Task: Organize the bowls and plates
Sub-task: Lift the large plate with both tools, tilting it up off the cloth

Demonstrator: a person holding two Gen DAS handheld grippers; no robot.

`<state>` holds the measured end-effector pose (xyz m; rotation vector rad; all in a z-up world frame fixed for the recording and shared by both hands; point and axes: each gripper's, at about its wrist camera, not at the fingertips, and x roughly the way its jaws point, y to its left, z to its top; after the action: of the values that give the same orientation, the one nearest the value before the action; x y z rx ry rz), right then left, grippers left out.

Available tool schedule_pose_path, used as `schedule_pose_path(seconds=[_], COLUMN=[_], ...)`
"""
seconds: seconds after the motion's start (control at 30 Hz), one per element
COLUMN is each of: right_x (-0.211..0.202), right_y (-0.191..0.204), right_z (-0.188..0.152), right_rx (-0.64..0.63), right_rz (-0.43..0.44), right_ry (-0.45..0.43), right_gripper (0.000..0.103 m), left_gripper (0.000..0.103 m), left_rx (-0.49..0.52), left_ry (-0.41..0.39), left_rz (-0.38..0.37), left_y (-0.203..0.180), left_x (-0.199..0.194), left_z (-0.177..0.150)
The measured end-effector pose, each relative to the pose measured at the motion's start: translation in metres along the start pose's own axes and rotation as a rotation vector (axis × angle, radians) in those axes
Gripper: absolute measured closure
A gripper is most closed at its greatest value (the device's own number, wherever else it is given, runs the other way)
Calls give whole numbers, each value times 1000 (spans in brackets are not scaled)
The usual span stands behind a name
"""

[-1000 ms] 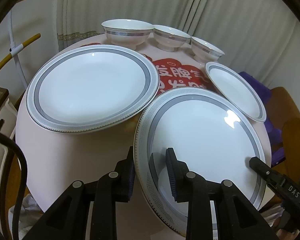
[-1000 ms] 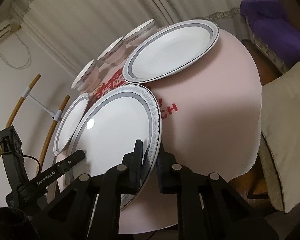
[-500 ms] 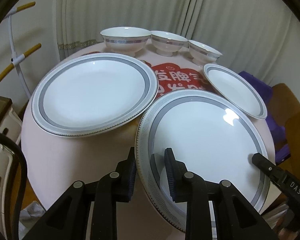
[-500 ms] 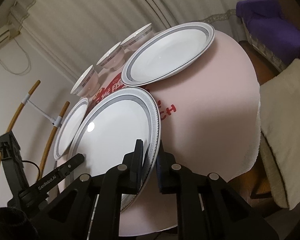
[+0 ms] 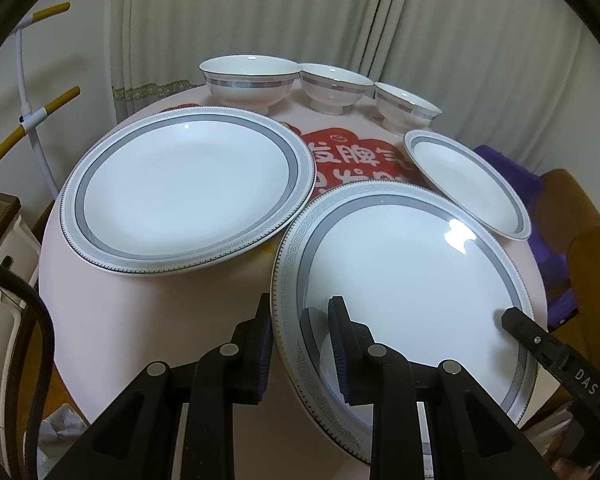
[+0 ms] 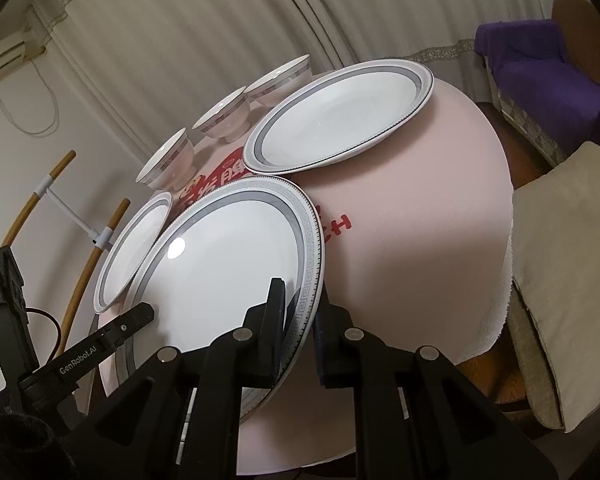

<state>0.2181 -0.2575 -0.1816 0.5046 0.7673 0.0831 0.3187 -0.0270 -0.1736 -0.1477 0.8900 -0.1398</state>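
At the near edge of the round pink desk, the large plate with the key-pattern rim is being taken by both claws at once, so the step in hand is judged to be the lifting of this plate. The left claw is set astride the plate's near-left rim, one pad under the edge and one over it; whether those pads are pressing yet cannot be made out clearly from the left wrist view, though the gap is narrow. The right claw is pinched on the opposite rim, the edge being caught between its pads, and the plate appears tilted slightly off the cloth on that side.

A second large plate lies flat just beside it toward the far left, its rim almost touching. A smaller plate is placed at the far right, close against the gripped plate, and three bowls are lined up along the far edge near the curtain.

For the next move, an even lift by both claws would be called for, with the plate kept level and raised clear of the neighbouring rims before it is carried over the second large plate and stacked there. A loose left hold could let the glazed rim slip.
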Motion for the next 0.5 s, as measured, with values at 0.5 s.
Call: schedule_pose_path(seconds=[0.5], right_x=[0], right_y=[-2], right_z=[1], right_rx=[-16], right_rz=[-20], right_ry=[-4], right_gripper=[89], left_gripper=[83], left_rx=[-3], left_ry=[-34], left_rz=[-47], left_y=[4], left_x=[-1], left_z=[0])
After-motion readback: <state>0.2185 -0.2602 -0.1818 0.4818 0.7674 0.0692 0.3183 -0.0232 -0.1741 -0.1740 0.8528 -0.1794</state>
